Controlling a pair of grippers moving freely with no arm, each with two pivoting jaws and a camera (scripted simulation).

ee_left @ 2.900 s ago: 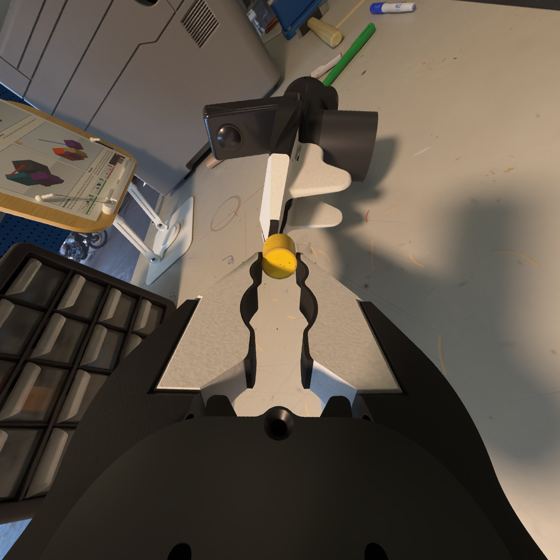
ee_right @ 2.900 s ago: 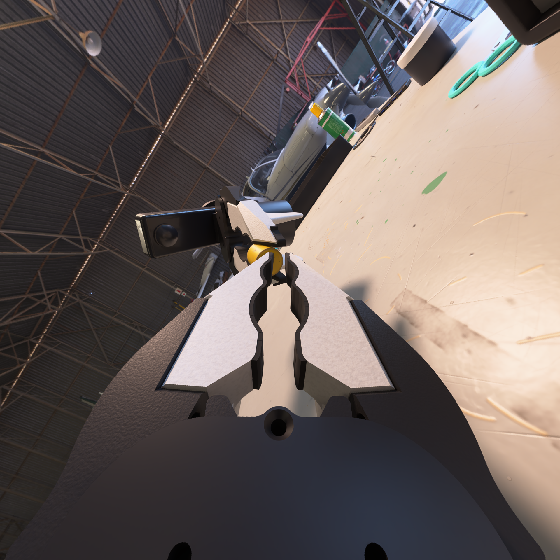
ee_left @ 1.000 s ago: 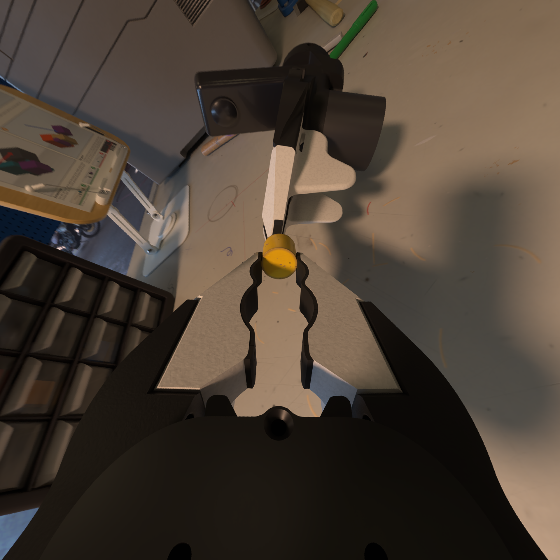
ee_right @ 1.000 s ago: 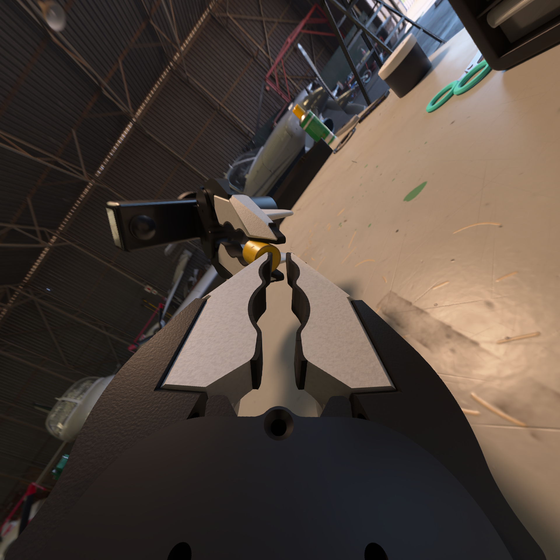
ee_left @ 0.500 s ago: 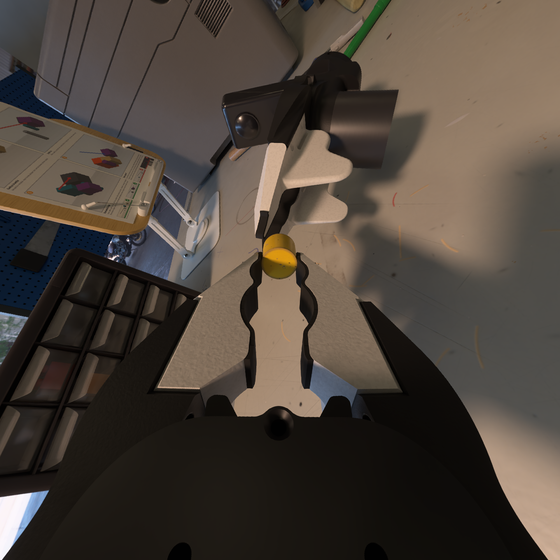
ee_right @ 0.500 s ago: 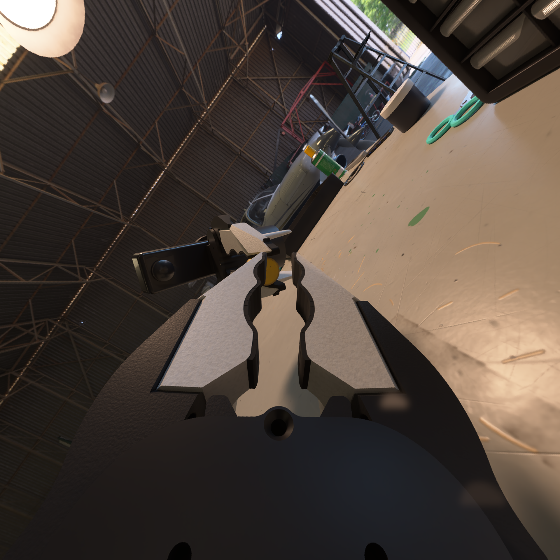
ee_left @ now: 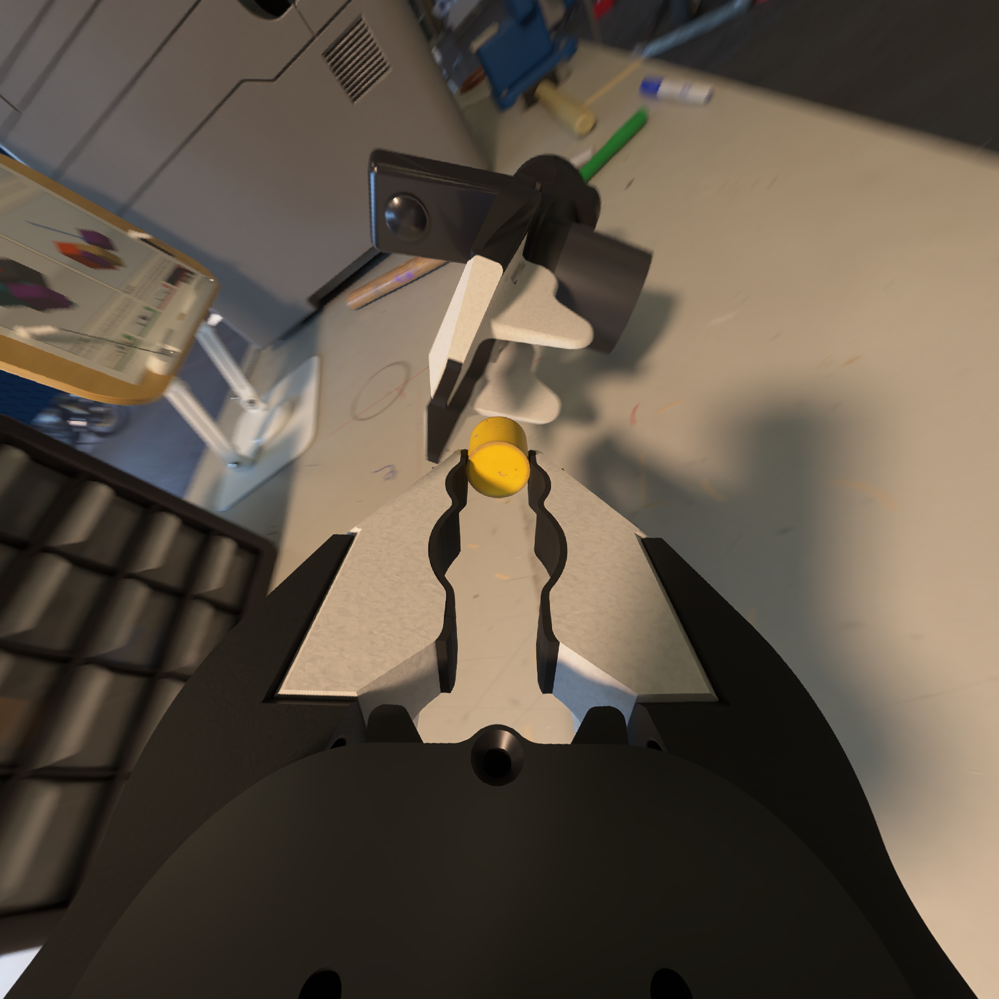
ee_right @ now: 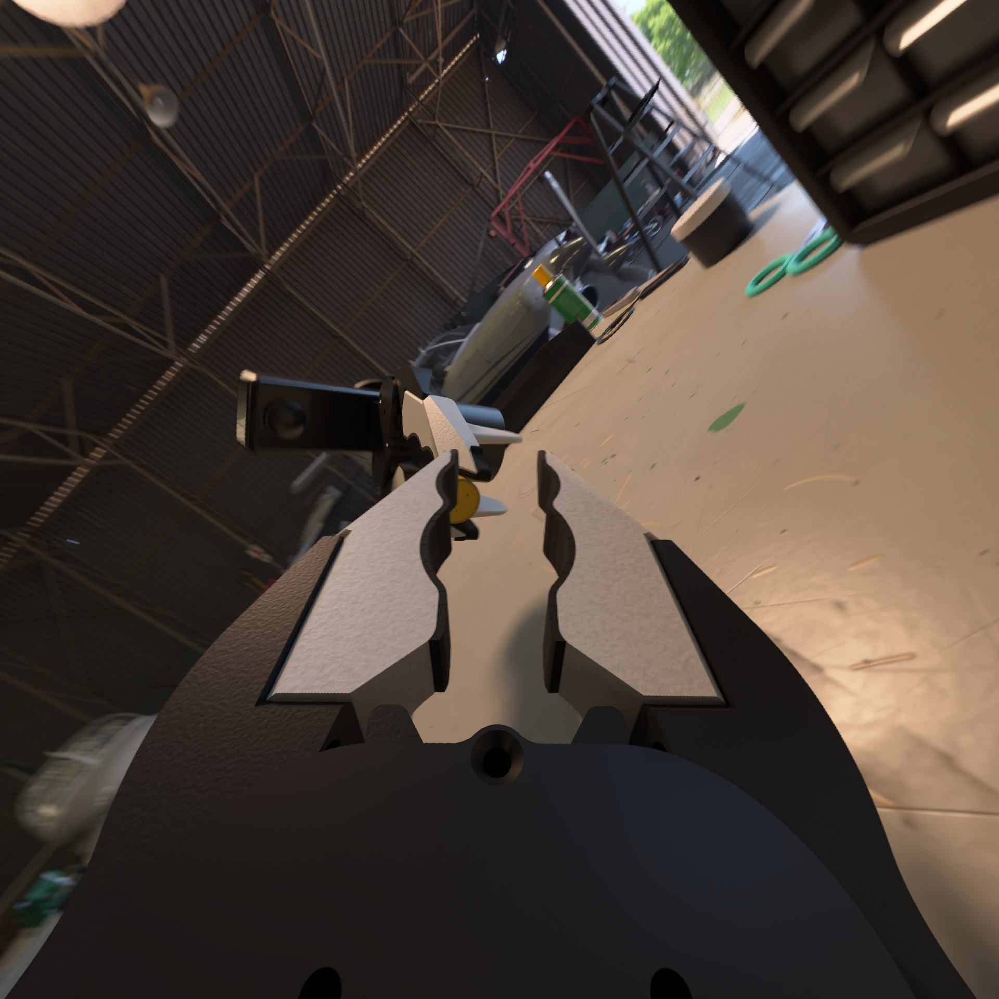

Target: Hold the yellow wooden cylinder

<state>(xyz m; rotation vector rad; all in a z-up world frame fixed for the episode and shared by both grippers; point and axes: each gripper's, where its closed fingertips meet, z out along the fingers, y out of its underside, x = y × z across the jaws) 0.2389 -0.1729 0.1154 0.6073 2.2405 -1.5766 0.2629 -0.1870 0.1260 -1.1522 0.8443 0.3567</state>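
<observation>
The yellow wooden cylinder [ee_left: 496, 471] is a short stub held off the table between the fingertips of my left gripper [ee_left: 498, 459], which is shut on it. My right gripper [ee_left: 466, 419] shows beyond it in the left wrist view, turned on its side, open and just clear of the cylinder's far end. In the right wrist view my right gripper [ee_right: 494, 459] is open and empty. The cylinder [ee_right: 466, 505] shows past its left finger, partly hidden, in the jaws of the left gripper [ee_right: 481, 475].
A black drawer organiser [ee_left: 108, 594] and a clipboard on a stand [ee_left: 97, 302] are at the left, with a grey machine [ee_left: 216, 108] behind. A green marker [ee_left: 616, 143], a mallet [ee_left: 567, 111] and a wooden stick [ee_left: 394, 281] lie beyond. Green rings [ee_right: 794, 265] and a green can [ee_right: 567, 302] lie farther off.
My right gripper, which was shut on the cylinder's far end, has opened, let go and drawn back a little. My left gripper has kept its hold throughout.
</observation>
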